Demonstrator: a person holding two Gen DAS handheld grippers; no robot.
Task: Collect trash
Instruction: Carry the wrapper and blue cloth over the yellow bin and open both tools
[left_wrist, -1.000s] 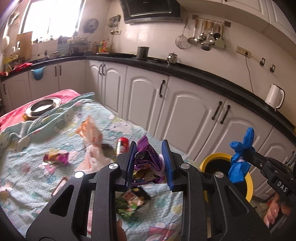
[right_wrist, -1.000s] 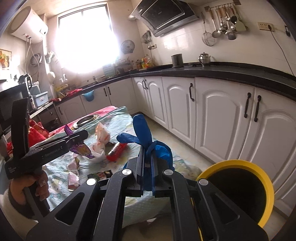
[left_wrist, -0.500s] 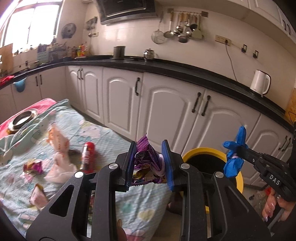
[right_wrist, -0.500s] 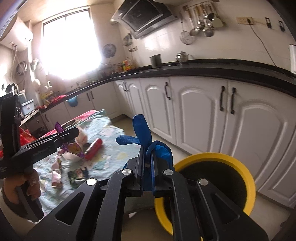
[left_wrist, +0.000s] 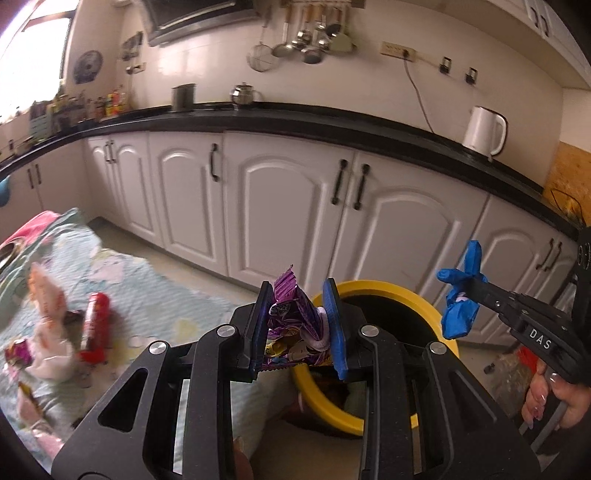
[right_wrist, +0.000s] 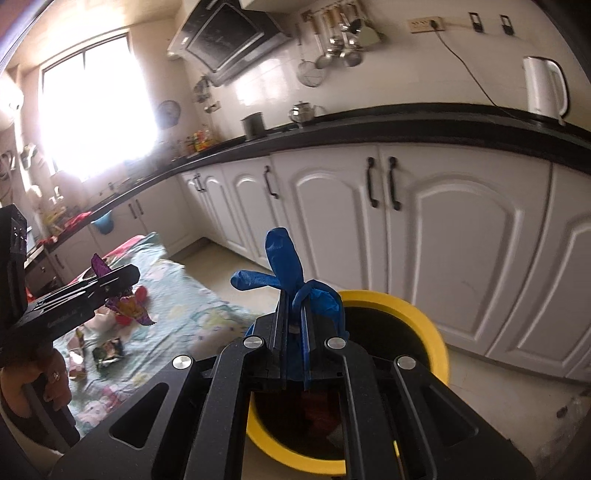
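Note:
My left gripper (left_wrist: 299, 321) is shut on a crumpled purple snack wrapper (left_wrist: 291, 325), held just left of the yellow-rimmed bin (left_wrist: 388, 291). My right gripper (right_wrist: 293, 317) is shut on a blue glove (right_wrist: 284, 266), above the near rim of the yellow bin (right_wrist: 413, 314). In the left wrist view the right gripper (left_wrist: 469, 284) with the blue glove (left_wrist: 460, 314) hangs over the bin's right side. In the right wrist view the left gripper (right_wrist: 129, 280) with the purple wrapper (right_wrist: 129, 306) is at the left, over the table.
A table with a pale patterned cloth (left_wrist: 155, 295) carries a red can (left_wrist: 96, 321), a white wrapper (left_wrist: 48, 306) and other small packets (right_wrist: 107, 350). White cabinets (left_wrist: 288, 210) under a black counter (left_wrist: 332, 122) stand behind the bin. A white kettle (left_wrist: 482, 131) is on the counter.
Both grippers have swung to the right, away from the table and toward the yellow bin, each still holding its piece. The bin now sits closer and more central in both views.

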